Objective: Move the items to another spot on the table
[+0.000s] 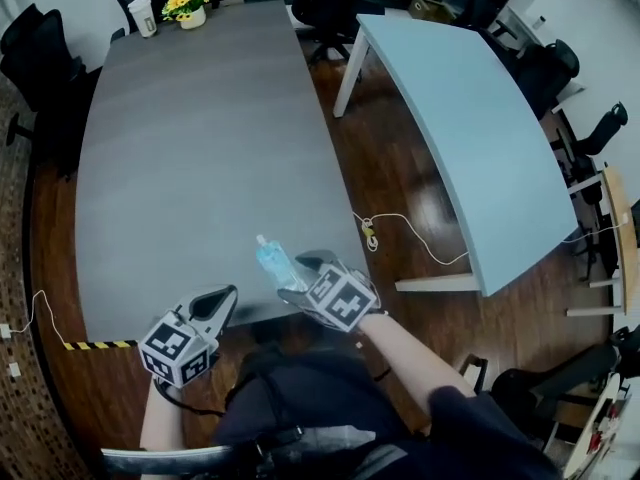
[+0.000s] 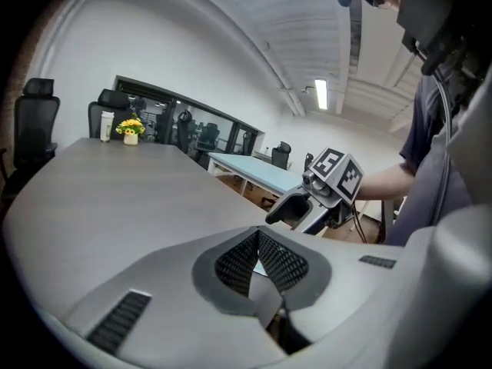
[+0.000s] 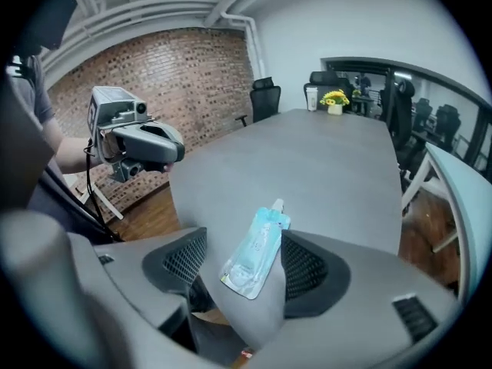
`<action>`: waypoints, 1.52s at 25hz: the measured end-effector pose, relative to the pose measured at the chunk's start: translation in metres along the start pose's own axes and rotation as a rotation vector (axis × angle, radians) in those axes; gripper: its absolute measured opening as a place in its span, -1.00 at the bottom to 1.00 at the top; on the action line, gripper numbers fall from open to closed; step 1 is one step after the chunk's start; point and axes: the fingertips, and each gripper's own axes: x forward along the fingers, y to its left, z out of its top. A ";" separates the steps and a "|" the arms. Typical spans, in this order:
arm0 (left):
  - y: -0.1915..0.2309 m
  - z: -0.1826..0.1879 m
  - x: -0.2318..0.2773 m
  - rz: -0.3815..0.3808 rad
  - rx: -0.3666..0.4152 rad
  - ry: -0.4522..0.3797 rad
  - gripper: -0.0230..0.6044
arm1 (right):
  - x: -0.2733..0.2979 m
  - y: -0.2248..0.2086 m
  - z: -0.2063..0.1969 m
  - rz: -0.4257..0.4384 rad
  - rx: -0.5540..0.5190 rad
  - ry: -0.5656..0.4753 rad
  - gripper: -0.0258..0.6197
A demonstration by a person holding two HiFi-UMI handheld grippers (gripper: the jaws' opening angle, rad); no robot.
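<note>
A pale blue spouted pouch (image 1: 272, 260) lies flat on the grey table (image 1: 200, 148) close to its near edge, spout pointing away from me. My right gripper (image 1: 297, 274) is open around the pouch's lower end. In the right gripper view the pouch (image 3: 257, 252) rests on the tabletop between the spread pads of the right gripper (image 3: 244, 264), beside the right one. My left gripper (image 1: 228, 293) hangs shut and empty over the table's near edge, left of the pouch. Its jaws meet in the left gripper view (image 2: 259, 261), which shows the right gripper (image 2: 296, 206) beyond them.
A white cup (image 1: 144, 15) and a pot of yellow flowers (image 1: 188, 6) stand at the table's far end. A light blue table (image 1: 470, 118) is to the right across a wooden floor with a white cable (image 1: 400, 223). Black office chairs (image 1: 30, 53) ring the room.
</note>
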 end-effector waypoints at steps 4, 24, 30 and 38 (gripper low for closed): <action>-0.002 -0.016 0.014 -0.077 0.031 0.045 -0.89 | 0.023 -0.007 -0.008 -0.064 0.073 0.038 0.08; 0.001 -0.037 0.027 -0.131 0.004 0.054 -0.89 | 0.067 -0.025 -0.061 -0.198 0.056 0.228 -0.13; 0.016 -0.039 0.009 -0.090 -0.020 0.035 -0.89 | 0.075 -0.003 -0.050 -0.153 -0.019 0.202 -0.26; 0.031 -0.051 0.005 -0.048 -0.064 0.049 -0.89 | 0.073 -0.003 -0.040 -0.176 0.000 0.157 -0.50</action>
